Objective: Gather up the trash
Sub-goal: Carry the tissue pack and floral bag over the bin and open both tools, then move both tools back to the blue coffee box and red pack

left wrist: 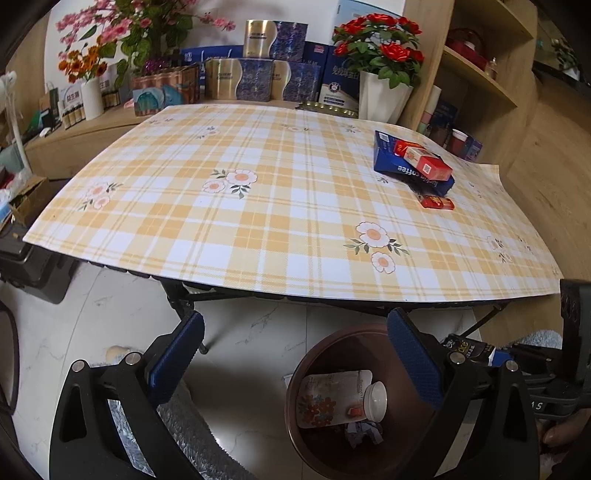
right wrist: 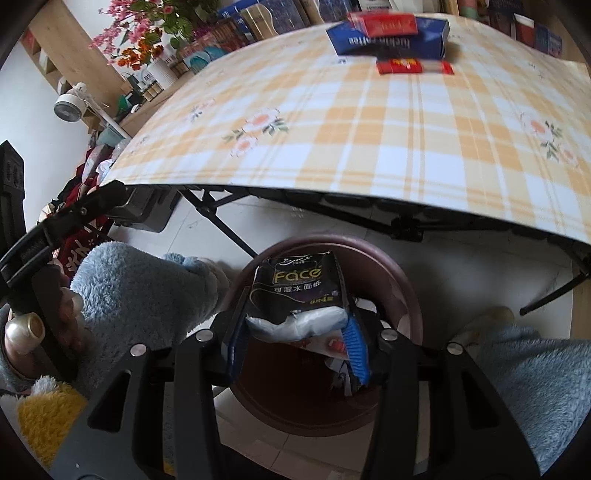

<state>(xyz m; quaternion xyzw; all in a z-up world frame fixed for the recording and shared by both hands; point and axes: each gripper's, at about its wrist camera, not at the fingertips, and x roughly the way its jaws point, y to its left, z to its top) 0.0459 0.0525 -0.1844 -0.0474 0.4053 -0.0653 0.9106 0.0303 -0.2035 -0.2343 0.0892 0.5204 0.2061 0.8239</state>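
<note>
Over the brown round bin (right wrist: 406,295), the right gripper (right wrist: 295,350) has its jaws clamped on a soft, crinkly tissue pack (right wrist: 295,284); part them only when centred above the rim. The left gripper (left wrist: 295,369) hangs empty, jaws wide apart. Stiff cardboard boxes (left wrist: 410,162) wait on the checked counter (left wrist: 258,206).

Background: red roses in white pot (left wrist: 384,92), gold-and-blue gift boxes (left wrist: 255,79), pink blossom branches (left wrist: 122,26), small white fan (right wrist: 68,107) left of table.
</note>
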